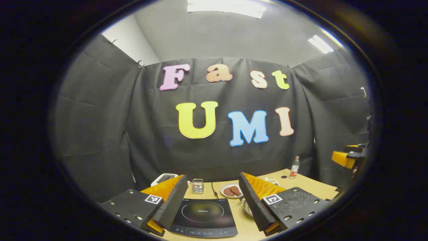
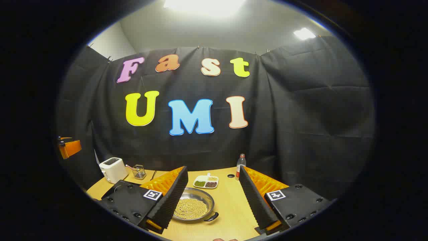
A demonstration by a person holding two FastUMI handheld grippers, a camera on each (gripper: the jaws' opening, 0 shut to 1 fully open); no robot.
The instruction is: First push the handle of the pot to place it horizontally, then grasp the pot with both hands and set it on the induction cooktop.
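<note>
silver pot point(image 2: 193, 206); black cooktop point(image 1: 204, 217)

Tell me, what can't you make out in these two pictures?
- Pot, right gripper view: its left side is behind the right gripper's own finger, so a handle there stays hidden.
- Pot, left gripper view: a sliver shows beside the left gripper's finger.
- Induction cooktop, left gripper view: panel markings too small.

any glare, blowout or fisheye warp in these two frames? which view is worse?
Right gripper view: ceiling light blown out to white, worse of the two; pot stays sharp and evenly lit. Left gripper view: ceiling panels bright but keep their edges; soft glow reflected on the induction cooktop glass. Both views: strong fisheye bowing of the table edge.
</note>
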